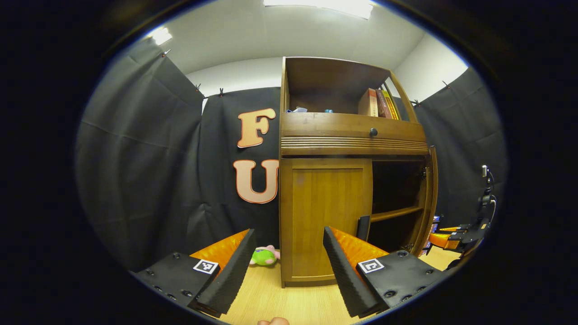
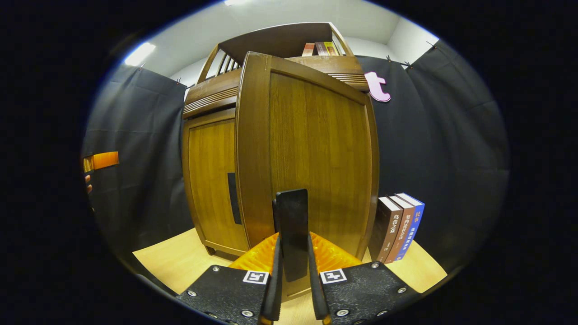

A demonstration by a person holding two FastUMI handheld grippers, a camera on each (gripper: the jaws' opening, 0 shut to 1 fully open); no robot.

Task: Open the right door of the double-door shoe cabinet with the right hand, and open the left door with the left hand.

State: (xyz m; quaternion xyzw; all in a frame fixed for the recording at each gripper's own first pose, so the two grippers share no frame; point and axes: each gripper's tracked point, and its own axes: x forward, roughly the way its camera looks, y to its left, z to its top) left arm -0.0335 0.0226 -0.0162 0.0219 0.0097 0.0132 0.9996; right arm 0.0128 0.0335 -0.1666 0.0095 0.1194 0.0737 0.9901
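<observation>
The right door (image 2: 311, 167) is swung wide by its handle (image 2: 292, 230), pinched in the right tongs (image 2: 293, 271), while the left tongs (image 1: 286, 266), spread, are best squared onto the closed left door (image 1: 327, 216).

Two doors (image 1: 326, 221) — three books (image 2: 397, 228)

The left gripper view is facing the brown wooden double-door shoe cabinet (image 1: 352, 180) head-on from farther back; the right gripper view is looking close-up at its swung-open right door (image 2: 311, 158); both are sharing the cabinet.
</observation>
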